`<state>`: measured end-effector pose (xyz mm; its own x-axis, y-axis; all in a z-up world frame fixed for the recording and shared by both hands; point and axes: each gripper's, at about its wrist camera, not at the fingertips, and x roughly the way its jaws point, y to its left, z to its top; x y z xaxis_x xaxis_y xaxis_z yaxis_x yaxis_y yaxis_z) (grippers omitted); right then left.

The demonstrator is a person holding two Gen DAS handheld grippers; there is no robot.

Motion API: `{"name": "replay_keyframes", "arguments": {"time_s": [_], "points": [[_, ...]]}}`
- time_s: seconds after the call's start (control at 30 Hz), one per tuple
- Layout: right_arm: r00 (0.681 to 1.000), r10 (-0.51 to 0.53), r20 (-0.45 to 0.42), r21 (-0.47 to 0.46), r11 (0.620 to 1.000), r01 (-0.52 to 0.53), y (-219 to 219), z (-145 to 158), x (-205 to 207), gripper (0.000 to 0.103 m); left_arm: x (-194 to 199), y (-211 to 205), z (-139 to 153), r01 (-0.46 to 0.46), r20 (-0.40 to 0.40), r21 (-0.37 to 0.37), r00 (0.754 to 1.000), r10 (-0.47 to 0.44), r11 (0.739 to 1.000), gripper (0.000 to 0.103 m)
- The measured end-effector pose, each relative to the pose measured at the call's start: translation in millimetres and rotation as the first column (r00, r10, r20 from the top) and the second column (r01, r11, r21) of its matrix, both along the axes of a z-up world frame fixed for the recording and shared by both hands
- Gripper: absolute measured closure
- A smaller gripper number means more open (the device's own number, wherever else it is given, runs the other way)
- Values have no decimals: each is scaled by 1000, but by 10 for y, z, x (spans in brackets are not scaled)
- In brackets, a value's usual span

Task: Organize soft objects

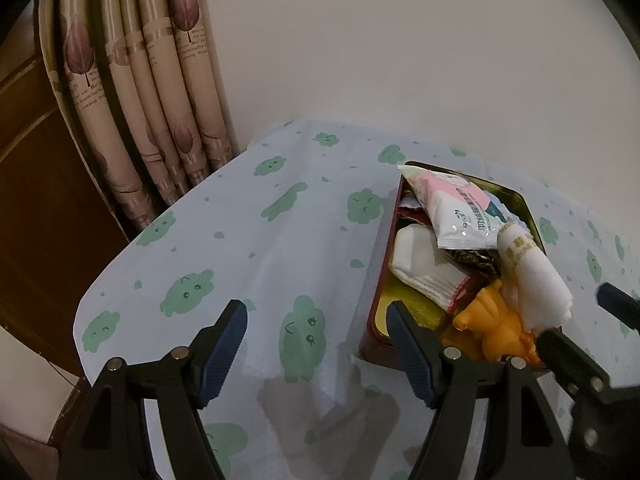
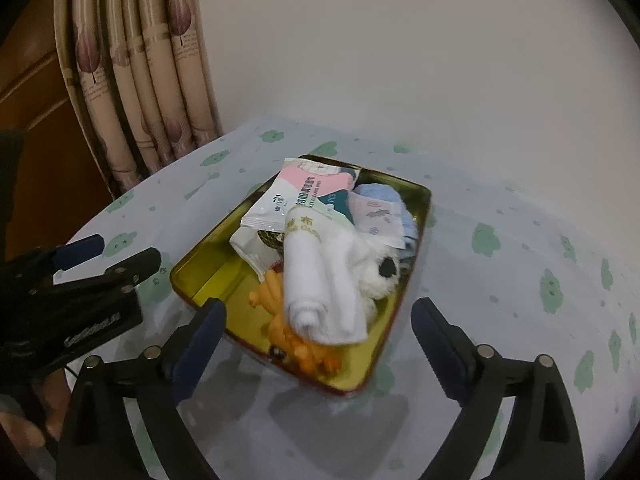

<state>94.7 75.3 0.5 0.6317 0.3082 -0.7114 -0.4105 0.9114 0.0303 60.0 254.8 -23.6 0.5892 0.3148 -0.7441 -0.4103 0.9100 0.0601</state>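
White terry cloth, rolled into a tube with a printed paper band near one end, is the rolled towel (image 2: pixel 316 280), lying on top of the heap in the tin tray (image 2: pixel 416 216), its loose end toward the tray's near rim. I judge it light and squashy: it will flatten under the pads and may unroll if taken by the free flap, so the firm middle of the roll, across its width, looks the better place to hold.

Under it lies an orange rubbery toy (image 2: pixel 280 320), probably springy and a little slick. Beside the towel sits a white plush piece (image 2: pixel 384 272) with a dark patch, and behind that a flat sachet (image 2: pixel 376 216) on blue cloth. A glossy wipes packet (image 2: pixel 296 196) leans across the far end, likely slippery. A white knitted item (image 1: pixel 424 268) with a red edge lies lower in the pile.

The right hand-held gripper (image 2: pixel 320 340) hangs over the tray's near rim, jaws spread wide, nothing between them. The left hand-held gripper (image 1: pixel 316 352) is likewise wide open and empty, over the desk (image 1: pixel 248 240) just beside the tray.

The tray's raised rim and the crowding of the heap are the main obstacles; the two tools are also near each other. A patterned curtain (image 1: pixel 160 100) hangs well apart.
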Motion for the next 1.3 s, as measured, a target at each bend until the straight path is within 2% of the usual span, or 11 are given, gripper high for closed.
{"name": "replay_keyframes", "arguments": {"time_s": [0.27,0.5,1.3], "points": [[998,-47,-31,41,998,48,-191,-55,-163,8,-13,-4,9,4,-4,-4,1000,-4,1000,29],[996,-64,-63,39,997,66,-238,-157,-176,8,-16,-12,17,6,-5,-10,1000,-6,1000,29],[994,-45,-100,44,998,50,-192,-230,-183,8,-15,-11,2,8,-8,-22,1000,-8,1000,29]]}}
